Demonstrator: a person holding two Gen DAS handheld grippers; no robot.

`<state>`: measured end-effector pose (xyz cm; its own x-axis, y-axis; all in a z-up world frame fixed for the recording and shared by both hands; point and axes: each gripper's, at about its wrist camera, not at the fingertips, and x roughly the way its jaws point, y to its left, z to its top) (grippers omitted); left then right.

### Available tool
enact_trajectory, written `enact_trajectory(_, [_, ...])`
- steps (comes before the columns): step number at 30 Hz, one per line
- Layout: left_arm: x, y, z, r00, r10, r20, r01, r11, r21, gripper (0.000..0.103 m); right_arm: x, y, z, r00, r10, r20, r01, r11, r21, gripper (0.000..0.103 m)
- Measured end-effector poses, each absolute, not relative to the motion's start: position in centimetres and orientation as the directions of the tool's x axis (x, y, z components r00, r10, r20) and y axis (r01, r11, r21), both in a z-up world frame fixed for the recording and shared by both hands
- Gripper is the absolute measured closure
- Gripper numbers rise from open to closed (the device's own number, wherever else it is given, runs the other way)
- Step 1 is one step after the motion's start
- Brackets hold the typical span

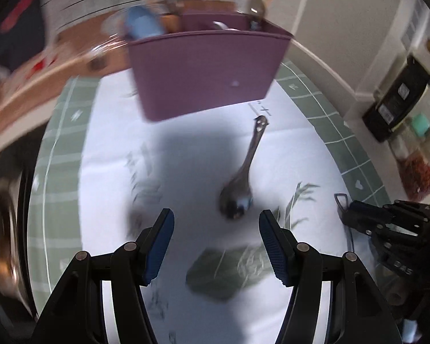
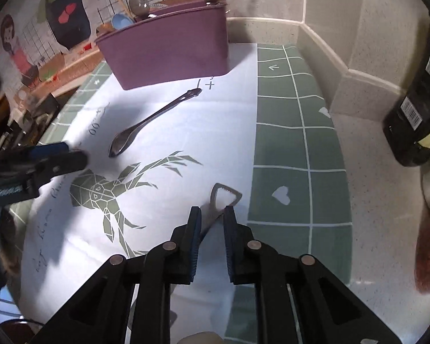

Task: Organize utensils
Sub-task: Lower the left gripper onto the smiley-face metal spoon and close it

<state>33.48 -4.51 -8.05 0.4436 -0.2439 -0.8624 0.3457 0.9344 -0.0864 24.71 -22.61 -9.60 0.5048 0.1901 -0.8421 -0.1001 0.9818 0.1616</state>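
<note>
A metal spoon [image 1: 243,177] lies on the white mat, bowl toward me, handle pointing at a purple utensil caddy [image 1: 206,68]. My left gripper [image 1: 216,223] is open, just short of the spoon's bowl. In the right wrist view the spoon [image 2: 152,120] lies in front of the caddy [image 2: 169,54], which holds several utensils. My right gripper [image 2: 212,215] is shut on a metal bottle opener [image 2: 223,197], whose triangular loop sticks out past the fingertips. The left gripper [image 2: 63,154] shows at the left edge, the right gripper [image 1: 358,215] at the right edge.
A white mat with a green deer print [image 2: 120,186] covers a green grid cloth [image 2: 295,143] on a speckled counter. A dark bottle [image 2: 418,106] stands at the right. A wall corner [image 2: 329,28] rises behind. Cluttered shelves [image 2: 43,68] lie at the back left.
</note>
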Motion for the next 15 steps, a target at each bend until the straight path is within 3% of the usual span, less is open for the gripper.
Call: enact_trajectory(15, [39.8, -11.4, -10.1, 0.312, -0.197, -0.929, 0.514, 0.858, -0.01, 0.041, 24.2, -24.4, -10.3, 0.534, 0.311, -0.786, -0.099, 0.947, 0.307, 0.09])
